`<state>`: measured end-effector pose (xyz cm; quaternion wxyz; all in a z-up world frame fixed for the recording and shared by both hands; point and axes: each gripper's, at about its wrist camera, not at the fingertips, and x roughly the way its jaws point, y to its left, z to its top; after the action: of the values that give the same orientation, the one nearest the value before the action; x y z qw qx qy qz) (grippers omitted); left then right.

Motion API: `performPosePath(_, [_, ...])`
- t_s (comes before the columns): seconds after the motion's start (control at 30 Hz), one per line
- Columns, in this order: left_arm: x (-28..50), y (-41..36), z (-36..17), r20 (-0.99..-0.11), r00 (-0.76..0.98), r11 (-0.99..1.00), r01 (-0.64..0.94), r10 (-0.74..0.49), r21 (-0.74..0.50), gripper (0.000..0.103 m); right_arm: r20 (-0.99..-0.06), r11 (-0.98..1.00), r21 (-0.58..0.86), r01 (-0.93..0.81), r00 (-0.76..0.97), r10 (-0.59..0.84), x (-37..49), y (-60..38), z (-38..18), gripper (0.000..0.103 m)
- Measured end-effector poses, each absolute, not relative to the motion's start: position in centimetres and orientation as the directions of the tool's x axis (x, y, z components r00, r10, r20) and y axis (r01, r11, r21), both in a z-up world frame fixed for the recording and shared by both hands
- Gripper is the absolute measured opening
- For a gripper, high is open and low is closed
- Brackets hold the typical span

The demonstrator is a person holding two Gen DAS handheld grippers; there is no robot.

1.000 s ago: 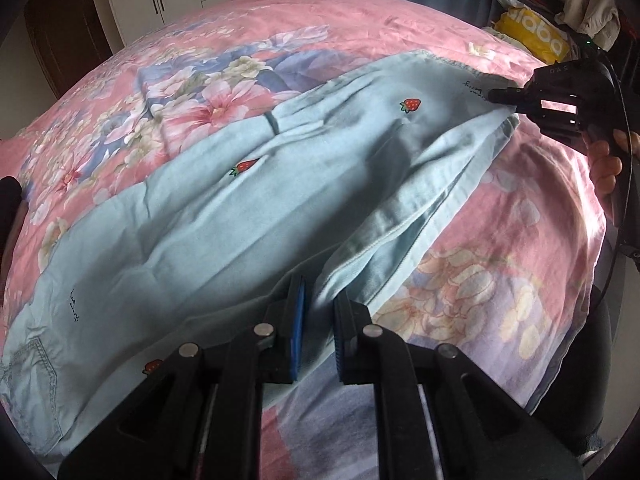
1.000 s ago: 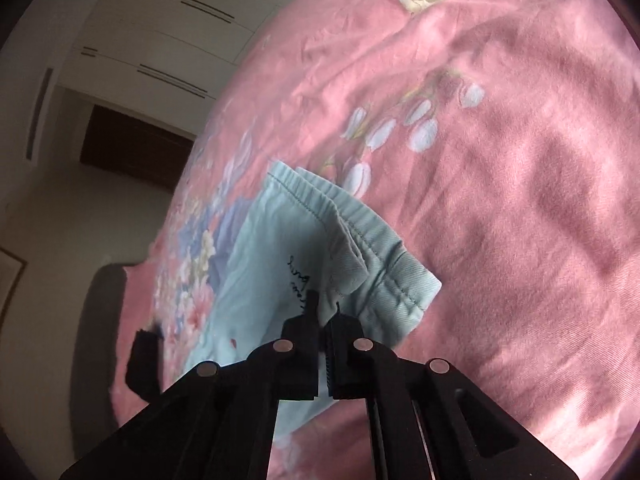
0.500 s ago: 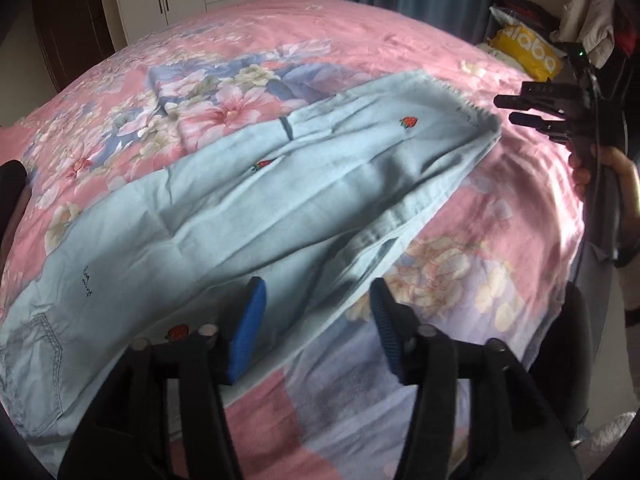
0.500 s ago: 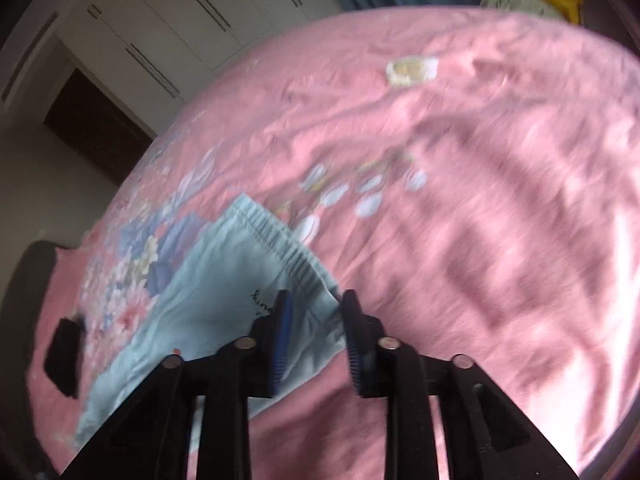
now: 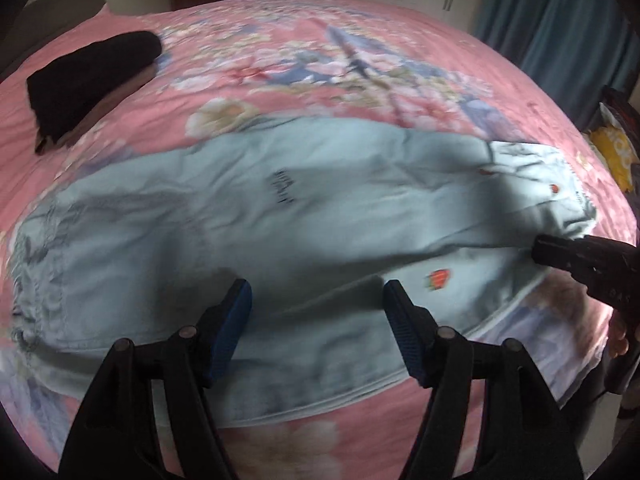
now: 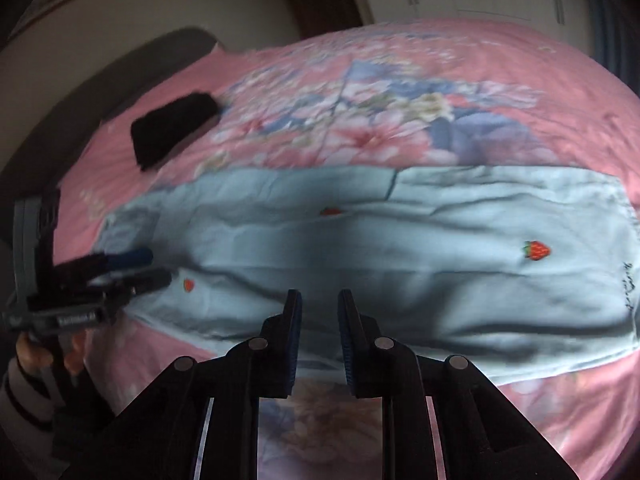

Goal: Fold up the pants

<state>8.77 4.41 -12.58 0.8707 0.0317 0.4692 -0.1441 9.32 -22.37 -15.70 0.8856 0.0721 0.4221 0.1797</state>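
Observation:
Light blue pants [image 5: 280, 224] with small strawberry prints lie flat across the pink floral bed, folded lengthwise. In the left wrist view my left gripper [image 5: 318, 308] hovers over their near edge, jaws opening, with nothing pinched between the blue pads. My right gripper [image 5: 540, 250] reaches in from the right, near the hem end. In the right wrist view the pants [image 6: 440, 248] stretch from left to right. My right gripper [image 6: 320, 320] hangs above their near edge, jaws closing with a gap and no cloth in it. My left gripper [image 6: 158, 267] sits at the waist end on the left.
A black cloth bundle [image 5: 92, 80] lies at the far left of the bed [image 5: 360, 32], also in the right wrist view [image 6: 172, 128]. White wardrobe doors and a teal curtain [image 5: 560, 20] stand behind. A yellow bag [image 5: 616, 156] sits off the right edge.
Both grippers let go of the pants and opened. Each swung and rolled, so the pants now lie crosswise in both views. The right gripper left the hem corner and narrowed again.

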Motion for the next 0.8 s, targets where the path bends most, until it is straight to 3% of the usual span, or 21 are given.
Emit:
performPosePath(0.03, [8.6,5.9,-13.0,-0.831,0.519,0.965,0.253,-0.201,-0.075,0.065,-0.766,0.929,0.253,-0.27,0.53,0.363,9.3,-21.8,-16.8,0.02])
performPosePath(0.07, [8.3,7.3,-13.3,-0.83,0.511,0.964,0.243,-0.224,-0.111,0.052,-0.802,0.931,0.237,-0.278,0.485,0.349,9.2,-21.6,-17.8,0.019])
performPosePath(0.13, [7.7,9.9,-13.6,-0.815,0.5,0.953,0.226,-0.293,-0.204,0.038,-0.796,0.922,0.223,-0.317,0.486,0.36,7.8,-22.3,-18.2,0.019])
performPosePath(0.17, [7.4,10.8,-13.4,-0.81,0.505,0.953,0.21,-0.298,-0.219,0.038,-0.797,0.919,0.223,-0.325,0.482,0.363,7.3,-22.8,-18.0,0.016])
performPosePath(0.2, [7.2,11.3,-13.0,-0.807,0.521,0.96,0.191,-0.277,-0.206,0.04,-0.806,0.92,0.228,-0.318,0.47,0.361,7.1,-23.4,-17.7,0.015])
performPosePath(0.27, [7.2,12.3,-12.2,-0.799,0.555,0.973,0.149,-0.231,-0.178,0.063,-0.809,0.918,0.249,-0.309,0.454,0.373,7.1,-24.4,-16.7,0.015])
performPosePath(0.33, [7.4,13.3,-11.3,-0.775,0.588,0.973,0.119,-0.23,-0.198,0.072,-0.78,0.918,0.258,-0.301,0.496,0.382,7.4,-25.3,-15.3,0.015])
performPosePath(0.5, [8.8,14.8,-11.0,-0.764,0.617,0.979,0.065,-0.19,-0.191,0.072,-0.7,0.914,0.304,-0.267,0.588,0.405,11.3,-25.3,-13.5,0.015])
performPosePath(0.7, [10.8,16.2,-12.9,-0.793,0.601,0.993,0.016,-0.105,-0.12,0.072,-0.81,0.967,0.15,-0.204,0.535,0.238,19.6,-23.5,-17.5,0.014])
performPosePath(0.77, [11.2,16.5,-13.0,-0.793,0.599,0.992,0.017,-0.11,-0.125,0.072,-0.806,0.977,0.151,-0.153,0.553,0.211,21.6,-24.5,-17.7,0.001])
performPosePath(0.8, [11.3,16.4,-12.9,-0.793,0.6,0.993,0.018,-0.101,-0.113,0.072,-0.806,0.978,0.167,-0.128,0.553,0.21,22.6,-25.0,-17.6,0.0])
